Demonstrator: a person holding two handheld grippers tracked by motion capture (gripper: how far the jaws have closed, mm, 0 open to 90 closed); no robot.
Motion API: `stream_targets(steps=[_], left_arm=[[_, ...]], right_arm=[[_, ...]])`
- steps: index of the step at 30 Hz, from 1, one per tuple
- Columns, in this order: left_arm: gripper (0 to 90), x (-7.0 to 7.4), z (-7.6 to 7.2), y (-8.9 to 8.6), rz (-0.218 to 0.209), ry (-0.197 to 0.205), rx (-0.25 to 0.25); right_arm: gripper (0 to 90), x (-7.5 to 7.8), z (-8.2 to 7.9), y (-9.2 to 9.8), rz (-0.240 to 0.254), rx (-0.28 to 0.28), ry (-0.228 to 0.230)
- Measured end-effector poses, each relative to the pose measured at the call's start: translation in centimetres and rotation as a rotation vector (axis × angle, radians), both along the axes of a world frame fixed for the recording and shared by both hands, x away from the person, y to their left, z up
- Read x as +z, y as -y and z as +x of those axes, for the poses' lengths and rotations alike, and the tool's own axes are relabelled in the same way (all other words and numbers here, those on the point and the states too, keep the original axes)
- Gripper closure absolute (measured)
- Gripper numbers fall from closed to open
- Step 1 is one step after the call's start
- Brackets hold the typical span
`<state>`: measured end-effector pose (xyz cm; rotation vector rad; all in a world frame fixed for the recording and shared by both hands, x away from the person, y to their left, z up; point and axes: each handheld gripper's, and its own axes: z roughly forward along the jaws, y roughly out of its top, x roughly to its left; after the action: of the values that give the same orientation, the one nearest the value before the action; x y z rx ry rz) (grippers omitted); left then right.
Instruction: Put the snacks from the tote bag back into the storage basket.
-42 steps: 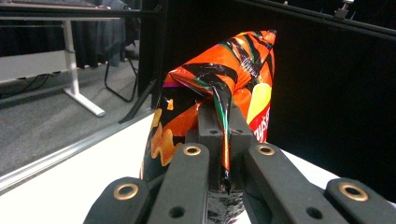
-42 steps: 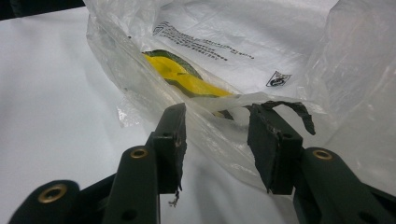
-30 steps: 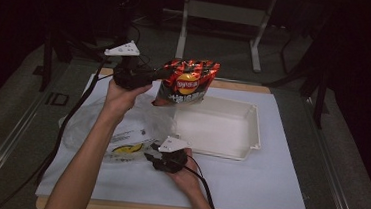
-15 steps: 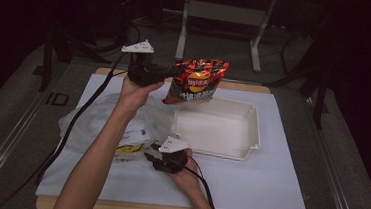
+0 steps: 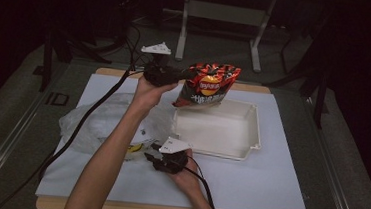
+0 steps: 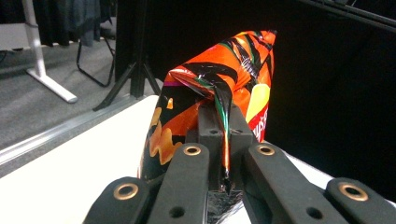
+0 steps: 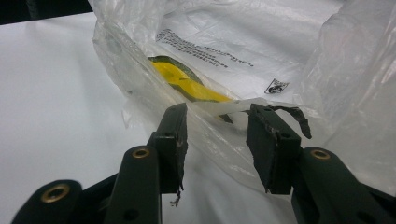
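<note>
Chip bag lifted over the tray; plastic bag lies by the right jaws.

High view: left gripper (image 5: 178, 76) carries the chip bag (image 5: 207, 85) above the white tray (image 5: 251, 140) at its far-left rim, with bare mat to the right.
Left gripper view: jaws clenched on the bag's seam.
Right gripper view: right gripper (image 7: 217, 135) has its jaws apart, the plastic bag (image 7: 224, 60) edge lying between them.

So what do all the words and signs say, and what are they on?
Chip bag: round brand logo and pale characters, too blurred to read.
Plastic bag: lines of small black print and a small diamond-shaped mark, too small to read.
Floor left of the table: pale "ID".
</note>
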<state>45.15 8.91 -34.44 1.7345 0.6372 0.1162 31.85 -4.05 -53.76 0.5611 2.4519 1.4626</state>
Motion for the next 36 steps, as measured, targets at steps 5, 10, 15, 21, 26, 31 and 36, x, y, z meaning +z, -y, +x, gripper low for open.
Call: stream_targets(steps=[5,10,15,21,26,31,36], left_arm=[[89.2,-1.5,1.1,0.9,0.023,-0.034,-0.017],[89.2,-2.3,1.9,1.3,0.005,-0.062,-0.035],[89.1,-2.1,2.1,1.7,0.001,-0.056,-0.033],[89.0,-2.5,2.6,1.8,0.013,-0.079,-0.028],[88.8,-3.8,3.2,2.5,0.068,-0.107,-0.019],[88.5,-4.9,3.9,2.6,0.120,-0.130,0.009],[87.8,-5.7,4.3,2.8,0.177,-0.142,0.037]], right_arm=[[57.9,0.0,0.0,0.0,0.004,-0.002,0.005],[57.8,0.0,0.0,0.1,0.007,-0.002,0.008],[57.8,0.0,0.0,0.1,0.009,-0.002,0.011],[57.8,0.0,-0.1,0.1,0.009,-0.003,0.017],[57.8,0.0,-0.1,0.2,0.016,-0.007,0.017],[57.8,0.0,-0.2,0.2,0.014,-0.007,0.024],[57.8,0.0,-0.3,0.0,-0.003,0.000,0.035]])
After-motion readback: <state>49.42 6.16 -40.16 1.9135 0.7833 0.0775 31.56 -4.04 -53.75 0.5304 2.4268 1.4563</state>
